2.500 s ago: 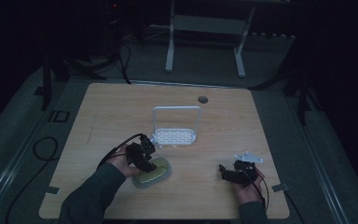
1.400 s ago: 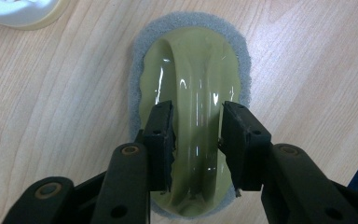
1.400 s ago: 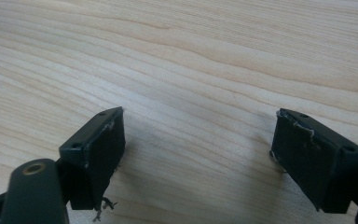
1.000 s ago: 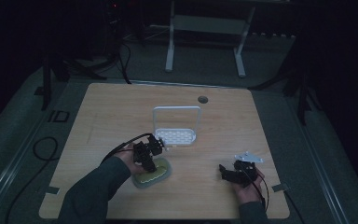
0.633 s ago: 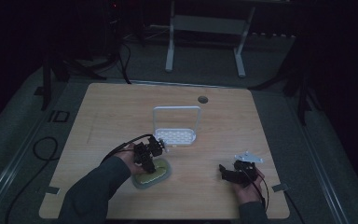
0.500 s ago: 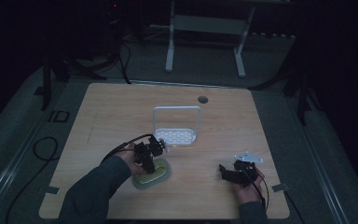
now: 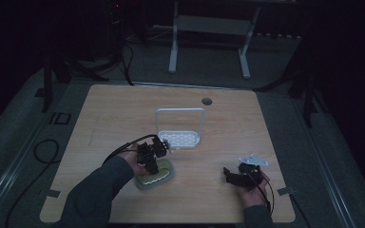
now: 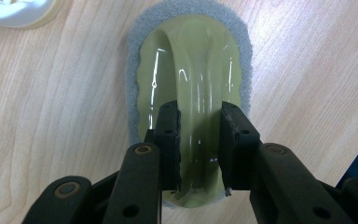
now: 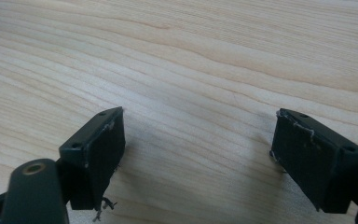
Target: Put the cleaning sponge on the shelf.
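A scrubbing pad with a pale green plastic handle (image 8: 191,65) on a grey sponge base lies flat on the wooden table (image 7: 119,118). My left gripper (image 8: 199,149) has its jaws closed on the raised ridge of that handle; in the high view it is over the scrubber (image 7: 155,176) near the table's front, left of centre. My right gripper (image 9: 198,154) stands open close above bare wood, nothing between its jaws, and in the high view the right gripper (image 7: 230,175) is at the front right.
A white rack (image 7: 180,137) with a tall wire frame and a perforated tray stands just behind the scrubber, mid-table. A round cable hole (image 7: 206,101) lies farther back. A table leg frame (image 7: 209,28) stands on the dark floor beyond.
My left gripper shifted slightly right along the scrubber and settled on its handle. The right gripper has stayed where it was.
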Demonstrator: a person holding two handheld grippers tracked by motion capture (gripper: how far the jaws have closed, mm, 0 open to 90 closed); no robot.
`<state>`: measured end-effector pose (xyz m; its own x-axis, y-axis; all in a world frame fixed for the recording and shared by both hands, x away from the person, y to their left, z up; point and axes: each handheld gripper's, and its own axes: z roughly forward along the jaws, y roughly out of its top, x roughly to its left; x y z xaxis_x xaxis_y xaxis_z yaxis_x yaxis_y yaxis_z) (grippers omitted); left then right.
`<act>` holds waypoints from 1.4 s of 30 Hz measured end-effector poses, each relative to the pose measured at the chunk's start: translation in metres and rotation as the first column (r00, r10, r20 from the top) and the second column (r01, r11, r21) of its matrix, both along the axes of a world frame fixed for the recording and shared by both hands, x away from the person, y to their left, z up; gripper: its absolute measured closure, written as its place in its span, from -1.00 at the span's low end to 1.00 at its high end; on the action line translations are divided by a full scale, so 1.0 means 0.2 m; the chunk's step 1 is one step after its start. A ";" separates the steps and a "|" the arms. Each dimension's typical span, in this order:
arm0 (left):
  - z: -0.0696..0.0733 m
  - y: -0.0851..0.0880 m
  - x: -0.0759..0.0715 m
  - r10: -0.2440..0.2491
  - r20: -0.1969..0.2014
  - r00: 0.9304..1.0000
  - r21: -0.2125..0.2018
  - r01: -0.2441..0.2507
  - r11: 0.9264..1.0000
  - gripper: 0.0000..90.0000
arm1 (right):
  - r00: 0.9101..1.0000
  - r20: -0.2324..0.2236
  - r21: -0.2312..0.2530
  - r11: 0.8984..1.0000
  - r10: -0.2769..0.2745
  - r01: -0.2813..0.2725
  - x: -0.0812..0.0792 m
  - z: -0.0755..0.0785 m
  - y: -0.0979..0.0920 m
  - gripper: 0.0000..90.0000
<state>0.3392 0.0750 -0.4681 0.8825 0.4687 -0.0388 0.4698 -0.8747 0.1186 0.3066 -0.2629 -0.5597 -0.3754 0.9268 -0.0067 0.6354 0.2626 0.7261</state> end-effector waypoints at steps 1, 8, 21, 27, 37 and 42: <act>0.00 0.00 0.00 -0.001 0.001 1.000 -0.001 0.001 1.000 0.59 | 1.000 0.000 0.000 1.000 0.000 0.000 0.00 0.00 0.00 -0.63; 0.02 0.00 0.01 0.001 0.015 1.000 -0.002 -0.001 1.000 0.59 | 1.000 0.000 0.000 1.000 0.000 0.000 0.00 0.00 0.00 -0.63; 0.05 -0.03 0.02 -0.029 0.050 0.998 -0.002 0.029 1.000 0.59 | 1.000 0.001 -0.001 1.000 0.001 -0.001 0.00 0.00 0.00 -0.63; 0.07 -0.03 0.04 -0.036 0.061 0.997 -0.008 0.037 0.999 0.59 | 1.000 0.004 -0.003 1.000 0.003 -0.003 0.00 0.00 0.00 -0.63; 0.08 -0.04 0.05 -0.067 0.083 0.994 -0.024 0.069 0.997 0.59 | 1.000 0.002 -0.001 1.000 0.002 -0.002 0.00 0.00 0.00 -0.63; 0.09 -0.03 0.06 -0.073 0.102 0.992 -0.028 0.076 0.997 0.59 | 1.000 0.002 -0.001 1.000 0.002 -0.002 0.00 0.00 0.00 -0.63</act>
